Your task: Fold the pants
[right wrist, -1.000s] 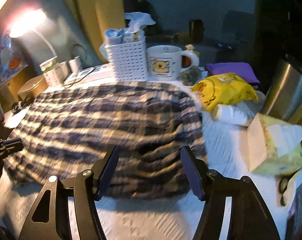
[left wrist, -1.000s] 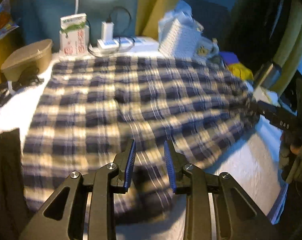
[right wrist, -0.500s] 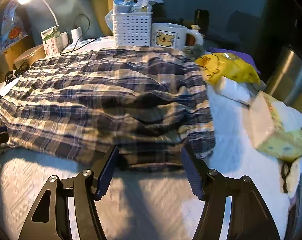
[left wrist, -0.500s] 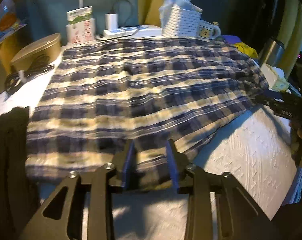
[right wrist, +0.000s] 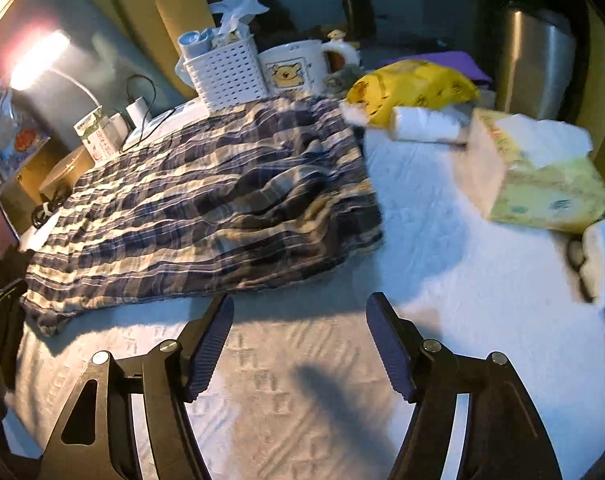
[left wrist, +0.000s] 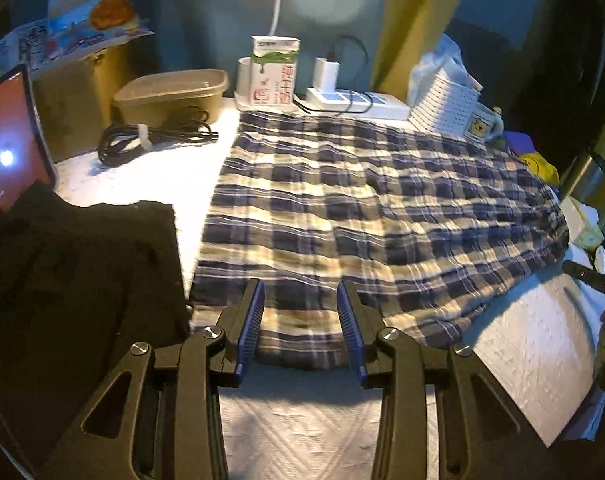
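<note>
Lying flat on the white desk cover (right wrist: 442,216), the plaid pants (left wrist: 366,216) stretch from the power strip (left wrist: 358,100) at the back toward the front edge. The left tongs (left wrist: 300,292) gape open over the near hem, holding nothing. The right tongs (right wrist: 298,312) stand wide apart and empty above bare cover, just beside the pants. A tissue box (right wrist: 542,176) sits well to the right.
</note>
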A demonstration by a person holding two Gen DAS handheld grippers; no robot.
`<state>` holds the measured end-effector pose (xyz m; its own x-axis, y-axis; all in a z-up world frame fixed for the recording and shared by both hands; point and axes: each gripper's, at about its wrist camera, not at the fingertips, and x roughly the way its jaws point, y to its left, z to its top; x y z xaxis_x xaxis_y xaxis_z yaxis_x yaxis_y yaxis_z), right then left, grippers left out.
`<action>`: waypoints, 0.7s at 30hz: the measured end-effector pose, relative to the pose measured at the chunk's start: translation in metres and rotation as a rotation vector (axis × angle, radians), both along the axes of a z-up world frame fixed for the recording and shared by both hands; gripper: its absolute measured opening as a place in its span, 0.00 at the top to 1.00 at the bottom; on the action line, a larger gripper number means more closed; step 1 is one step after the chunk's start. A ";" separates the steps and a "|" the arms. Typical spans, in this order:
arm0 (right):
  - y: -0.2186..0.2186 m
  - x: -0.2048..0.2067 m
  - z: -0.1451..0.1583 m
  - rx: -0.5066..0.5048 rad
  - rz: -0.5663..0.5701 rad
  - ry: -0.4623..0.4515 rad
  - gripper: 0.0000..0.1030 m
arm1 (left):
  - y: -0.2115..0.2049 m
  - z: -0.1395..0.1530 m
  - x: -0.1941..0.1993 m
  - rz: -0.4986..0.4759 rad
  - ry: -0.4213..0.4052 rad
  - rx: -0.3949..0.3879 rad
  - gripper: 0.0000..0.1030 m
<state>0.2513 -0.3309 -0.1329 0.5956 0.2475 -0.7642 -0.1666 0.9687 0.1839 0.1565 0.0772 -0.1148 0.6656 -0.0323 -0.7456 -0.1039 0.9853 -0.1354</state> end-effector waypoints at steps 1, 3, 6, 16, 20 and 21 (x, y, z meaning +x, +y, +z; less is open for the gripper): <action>0.002 0.003 -0.002 0.011 0.005 0.005 0.31 | 0.002 0.000 0.001 0.005 -0.002 -0.001 0.64; 0.006 0.010 -0.006 0.043 0.005 0.013 0.31 | 0.004 0.001 0.003 0.011 0.000 0.000 0.64; 0.006 0.023 -0.006 0.080 -0.013 0.002 0.27 | 0.007 0.000 0.006 0.022 0.003 -0.001 0.64; -0.013 0.073 -0.007 0.288 -0.114 -0.011 0.23 | 0.015 0.001 0.018 0.062 0.015 0.000 0.64; -0.019 0.087 -0.009 0.345 -0.158 -0.027 0.37 | 0.013 0.002 0.020 0.064 0.018 0.008 0.64; -0.018 0.090 -0.010 0.339 -0.156 -0.023 0.63 | 0.013 0.003 0.020 0.064 0.018 0.009 0.64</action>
<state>0.3415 -0.3494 -0.1428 0.6620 0.3889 -0.6407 -0.0292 0.8676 0.4965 0.1762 0.0899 -0.1122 0.6527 0.0165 -0.7574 -0.1690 0.9778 -0.1243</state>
